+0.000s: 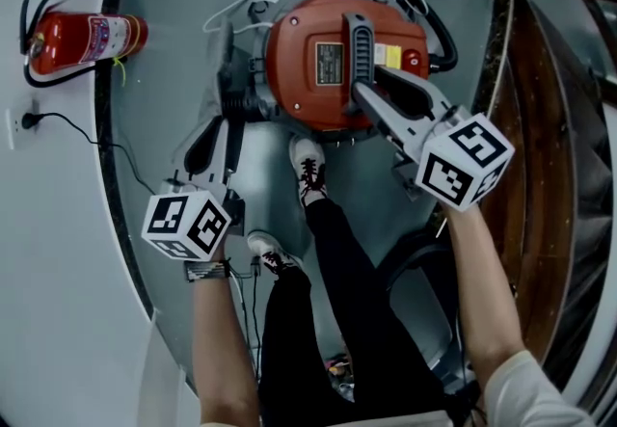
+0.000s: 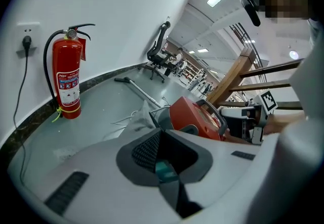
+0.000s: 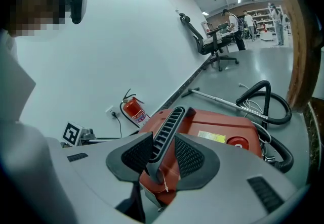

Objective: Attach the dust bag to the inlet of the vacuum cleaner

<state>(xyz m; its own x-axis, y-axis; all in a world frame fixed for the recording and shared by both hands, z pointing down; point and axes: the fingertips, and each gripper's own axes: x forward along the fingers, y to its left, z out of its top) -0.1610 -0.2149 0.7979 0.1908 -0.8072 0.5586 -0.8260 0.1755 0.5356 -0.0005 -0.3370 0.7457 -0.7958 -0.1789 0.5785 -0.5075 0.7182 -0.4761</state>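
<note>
right tool (image 3: 163, 156): clamped on the ribbed handle (image 1: 359, 38) of the red vacuum cleaner (image 1: 304, 68), which is parked on the floor (image 1: 174, 97) mid-scene
left tool (image 2: 161, 153): jaws apart, nothing gripped, held just left of the vacuum cleaner
dust bag (image 2: 140, 115): probably that pale crumpled thing at the vacuum cleaner's left side, not 100% sure
inlet: can't be made out
tip: the handle is best gripped square and lifted straight, so nothing gets tipped
inside the vacuum cleaner: hidden, it's closed on top

Orange-red vacuum cleaner (image 1: 307, 88), dark ribbed handle (image 3: 164, 134), red extinguisher (image 1: 87, 38), perhaps teal scrap (image 2: 164, 170).
</note>
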